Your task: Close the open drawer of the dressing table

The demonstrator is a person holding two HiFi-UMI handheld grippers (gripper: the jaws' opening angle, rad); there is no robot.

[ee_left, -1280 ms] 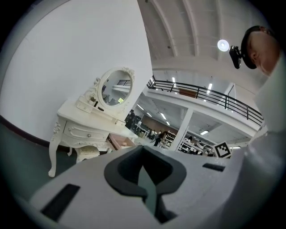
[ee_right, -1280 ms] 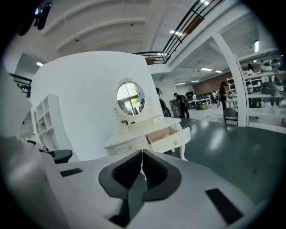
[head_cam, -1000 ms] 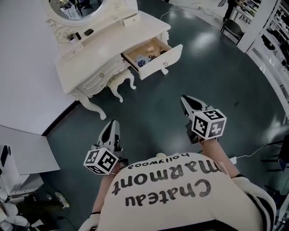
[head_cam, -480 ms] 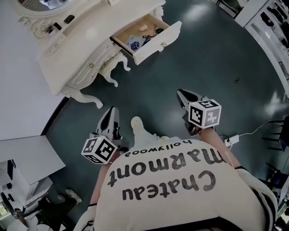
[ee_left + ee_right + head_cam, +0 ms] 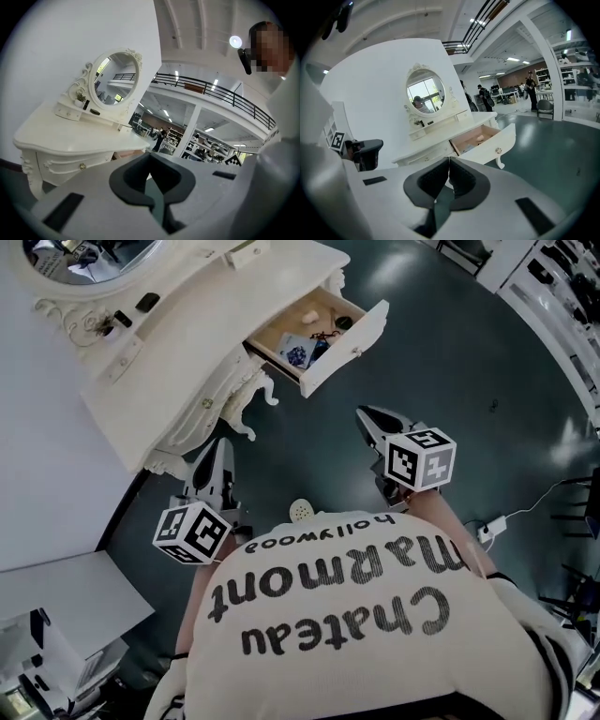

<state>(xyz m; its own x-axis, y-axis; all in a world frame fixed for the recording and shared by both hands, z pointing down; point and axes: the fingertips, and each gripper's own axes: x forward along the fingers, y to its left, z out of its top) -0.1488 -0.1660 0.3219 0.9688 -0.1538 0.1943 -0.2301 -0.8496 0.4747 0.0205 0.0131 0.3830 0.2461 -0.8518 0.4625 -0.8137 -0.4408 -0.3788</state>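
Observation:
The white dressing table (image 5: 178, 362) stands at the upper left of the head view, with its oval mirror (image 5: 425, 93) behind it. Its right-hand drawer (image 5: 314, 326) is pulled out, small items lie inside, and the drawer front (image 5: 352, 345) carries a small knob (image 5: 498, 150). My right gripper (image 5: 367, 420) is shut and empty, a short way below the drawer front and apart from it. The left gripper (image 5: 218, 451) is also shut and empty, close to the table's carved legs. In the left gripper view the table's left side (image 5: 79, 145) fills the frame.
A white wall panel (image 5: 47, 484) runs along the left behind the table. The person's foot (image 5: 300, 510) shows on the dark floor between the grippers. A white cable and plug (image 5: 492, 521) lie at the right. Shelving (image 5: 562, 296) lines the upper right.
Both grippers have moved toward the dressing table. The left one now sits by the table's legs, and the right one is nearer the open drawer front. The drawer stays open.

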